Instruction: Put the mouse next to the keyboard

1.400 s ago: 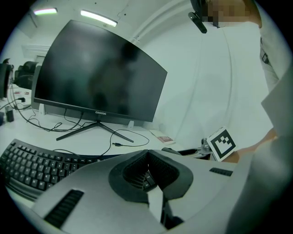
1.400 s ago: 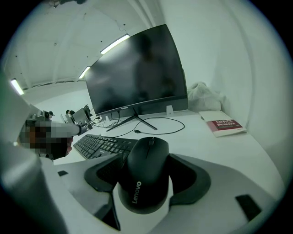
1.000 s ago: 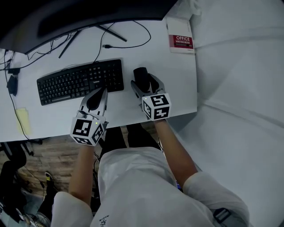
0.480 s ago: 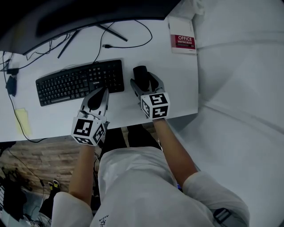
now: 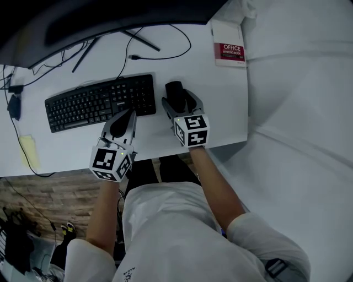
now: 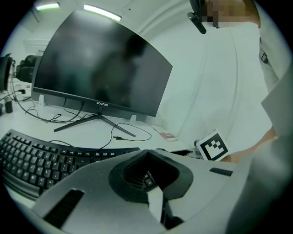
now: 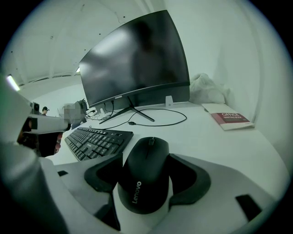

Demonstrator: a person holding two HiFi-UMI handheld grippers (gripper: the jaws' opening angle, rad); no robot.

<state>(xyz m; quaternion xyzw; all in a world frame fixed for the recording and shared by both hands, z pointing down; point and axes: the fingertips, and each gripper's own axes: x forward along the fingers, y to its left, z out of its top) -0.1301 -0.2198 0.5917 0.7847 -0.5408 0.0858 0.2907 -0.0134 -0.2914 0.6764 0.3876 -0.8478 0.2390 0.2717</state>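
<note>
A black Lenovo mouse [image 5: 175,91] [image 7: 144,173] lies on the white desk [image 5: 220,104] just right of the black keyboard [image 5: 99,102] [image 7: 96,139] [image 6: 41,160]. My right gripper [image 5: 177,99] [image 7: 146,157] straddles the mouse from the near side, its padded jaws pressed to both flanks. Its marker cube shows in the left gripper view beyond the keyboard's right end. My left gripper [image 5: 127,114] [image 6: 149,153] hovers at the keyboard's near edge, jaws closed together with nothing between them.
A dark monitor [image 5: 99,16] [image 7: 137,59] on a thin stand fills the back of the desk, with a loose black cable [image 5: 165,52] in front. A red-and-white book [image 5: 231,50] [image 7: 229,119] lies at the back right corner. A yellow note [image 5: 28,151] sits front left.
</note>
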